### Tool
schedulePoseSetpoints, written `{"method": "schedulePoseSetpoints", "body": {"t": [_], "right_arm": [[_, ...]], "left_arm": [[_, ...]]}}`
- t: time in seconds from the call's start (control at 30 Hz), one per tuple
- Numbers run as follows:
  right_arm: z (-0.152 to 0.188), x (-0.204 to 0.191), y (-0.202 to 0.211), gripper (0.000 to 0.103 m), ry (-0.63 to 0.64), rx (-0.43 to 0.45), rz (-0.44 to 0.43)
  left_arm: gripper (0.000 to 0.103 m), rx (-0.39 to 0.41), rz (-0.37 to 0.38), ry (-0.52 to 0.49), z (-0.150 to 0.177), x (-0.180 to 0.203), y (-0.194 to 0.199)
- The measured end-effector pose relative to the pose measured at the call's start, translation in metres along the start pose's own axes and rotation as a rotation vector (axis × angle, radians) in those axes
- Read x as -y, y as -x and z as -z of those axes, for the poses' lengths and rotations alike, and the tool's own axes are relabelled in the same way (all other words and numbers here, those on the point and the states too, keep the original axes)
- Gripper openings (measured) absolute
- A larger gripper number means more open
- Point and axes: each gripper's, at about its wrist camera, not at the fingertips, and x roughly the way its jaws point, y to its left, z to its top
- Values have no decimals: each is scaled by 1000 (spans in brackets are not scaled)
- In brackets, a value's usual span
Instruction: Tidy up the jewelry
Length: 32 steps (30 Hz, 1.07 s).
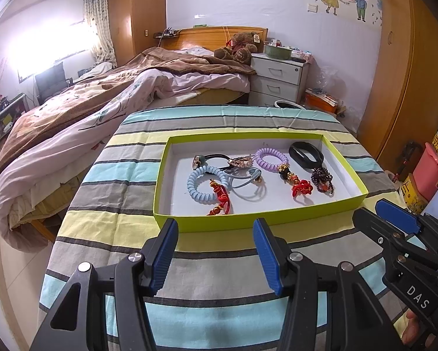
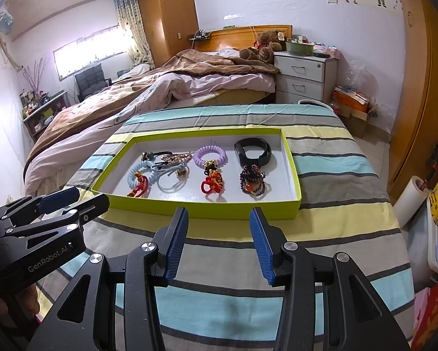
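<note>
A shallow lime-green box (image 1: 248,222) (image 2: 207,209) sits on the striped table. Inside lie a blue coil hair tie (image 1: 205,186) (image 2: 134,172), a purple coil tie (image 1: 270,158) (image 2: 209,155), a black band (image 1: 305,152) (image 2: 252,150), a dark bead bracelet (image 1: 322,179) (image 2: 252,182), red knotted cords (image 1: 301,188) (image 2: 211,185), a grey-blue elastic (image 1: 248,188) and a gold clip (image 1: 241,161). My left gripper (image 1: 216,228) is open and empty just before the box's near wall. My right gripper (image 2: 219,219) is open and empty there too; it also shows in the left wrist view (image 1: 377,213).
The table wears a striped cloth (image 1: 207,278) (image 2: 336,234). A bed (image 1: 102,99) lies to the left and behind. White drawers (image 1: 277,79) stand at the back. Boxes and a pink bin (image 1: 429,172) crowd the right edge; a wardrobe (image 2: 424,87) is right.
</note>
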Motion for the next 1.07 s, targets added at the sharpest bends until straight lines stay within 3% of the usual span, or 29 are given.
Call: {"method": "schedulePoseSetpoints", "body": {"t": [1.07], "right_arm": [[0, 2, 0, 45, -6, 2, 1]], "left_arm": [[53, 0, 11, -4, 2, 0, -1]]}}
